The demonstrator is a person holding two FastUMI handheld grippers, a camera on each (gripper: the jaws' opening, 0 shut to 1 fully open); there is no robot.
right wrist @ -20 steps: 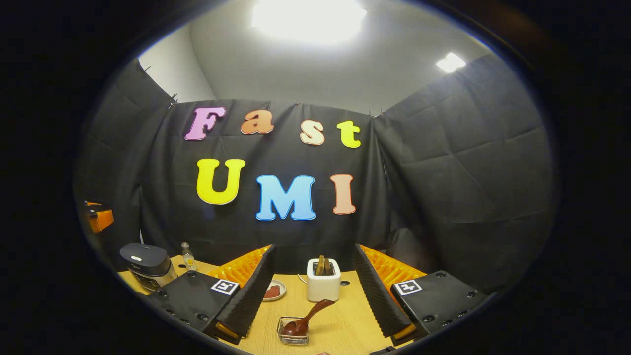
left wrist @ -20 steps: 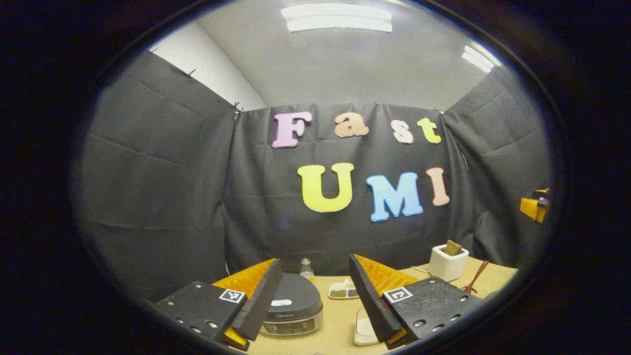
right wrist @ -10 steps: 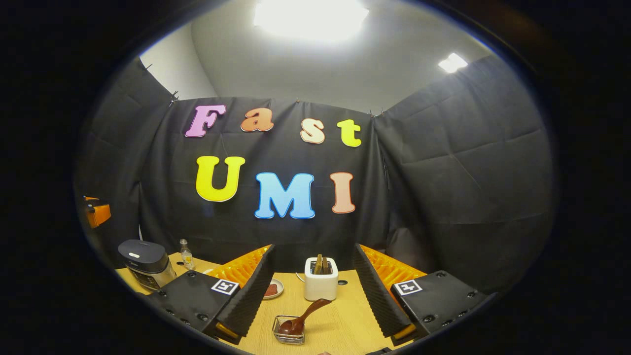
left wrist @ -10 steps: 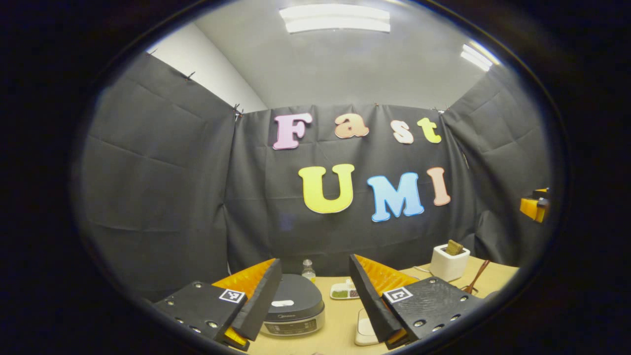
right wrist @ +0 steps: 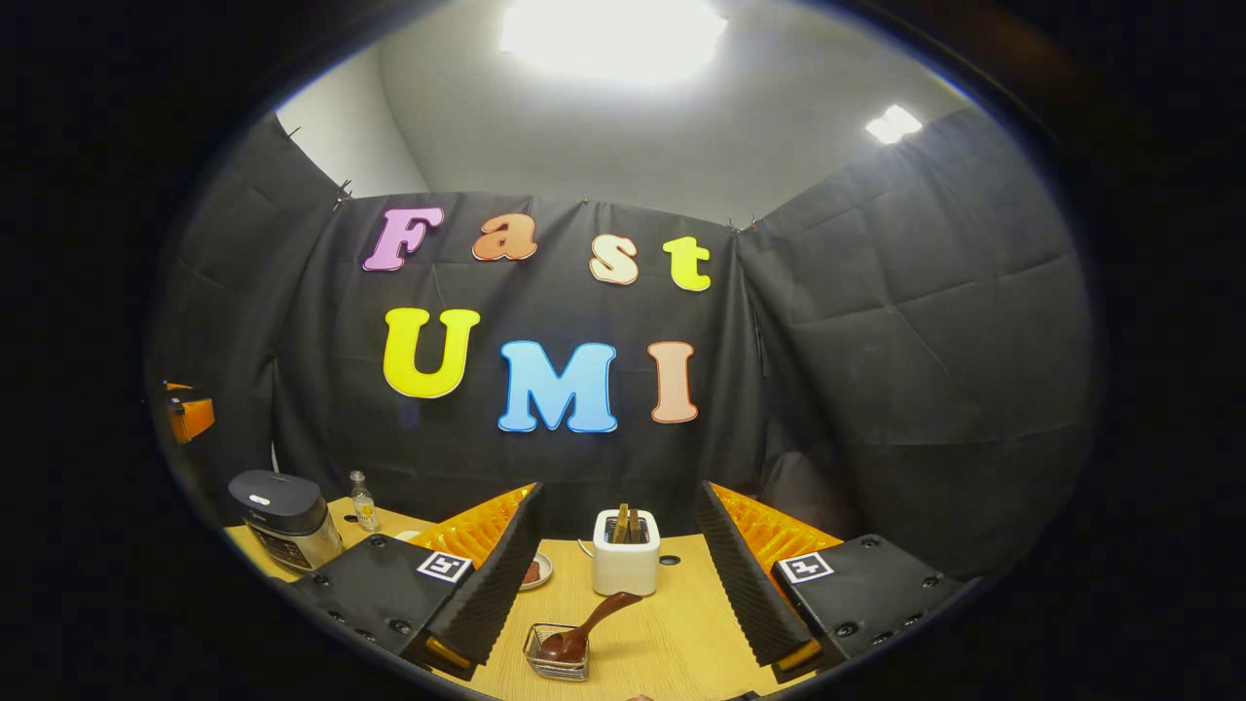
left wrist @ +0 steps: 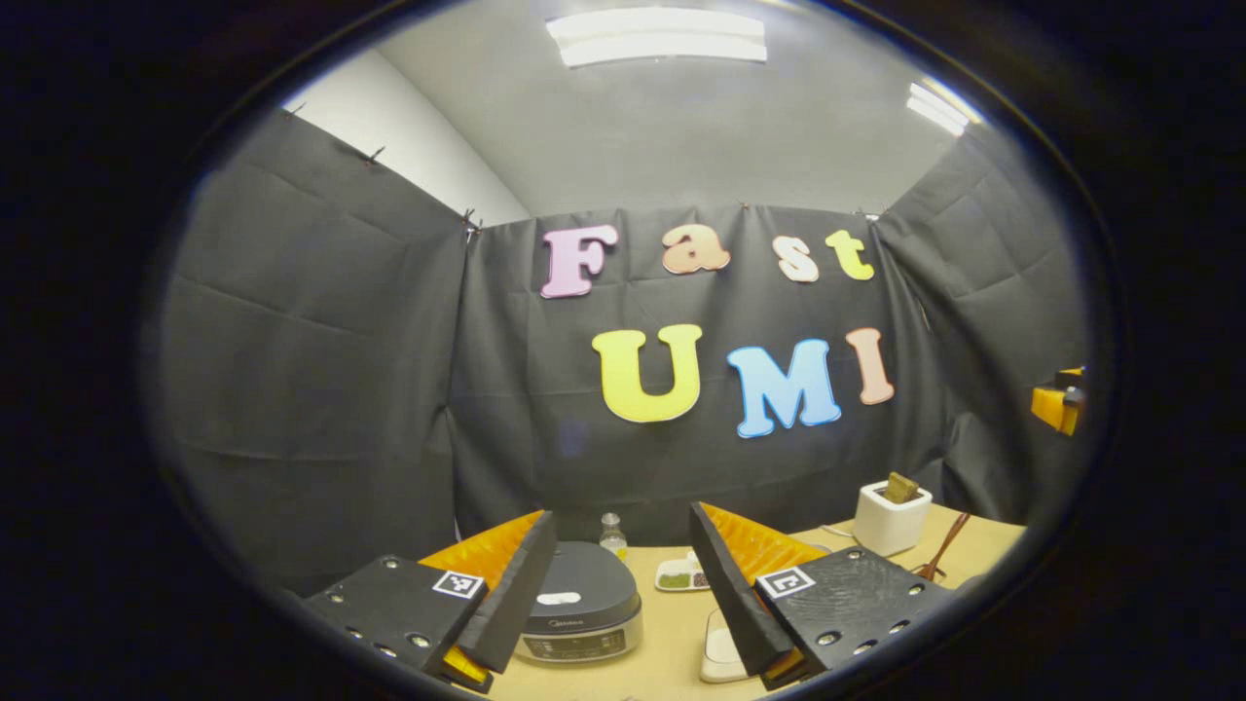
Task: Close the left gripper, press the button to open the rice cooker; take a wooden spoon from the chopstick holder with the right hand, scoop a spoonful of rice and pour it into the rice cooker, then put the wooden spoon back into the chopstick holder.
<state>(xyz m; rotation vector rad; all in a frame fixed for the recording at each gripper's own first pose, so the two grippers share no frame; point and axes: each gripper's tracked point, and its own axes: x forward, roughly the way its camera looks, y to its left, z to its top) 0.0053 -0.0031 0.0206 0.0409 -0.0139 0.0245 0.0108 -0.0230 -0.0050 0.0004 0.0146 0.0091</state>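
Beyond the rice cooker (left wrist: 579,602), we are holding both grippers (left wrist: 623,584) (right wrist: 615,584) open; the wooden spoon (right wrist: 589,631) looks light, stiff, best grasped mid-handle.

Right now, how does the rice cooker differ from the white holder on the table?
The rice cooker is dark-topped, round and low, with its lid shut; the holder is white, boxy and open-topped, with wooden utensils standing in it. Both sit on the table, untouched.

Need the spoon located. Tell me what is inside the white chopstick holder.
In the right gripper view, brown wooden handle tops stick up from the chopstick holder. Its walls cover their lower ends, so which is a spoon cannot be told.
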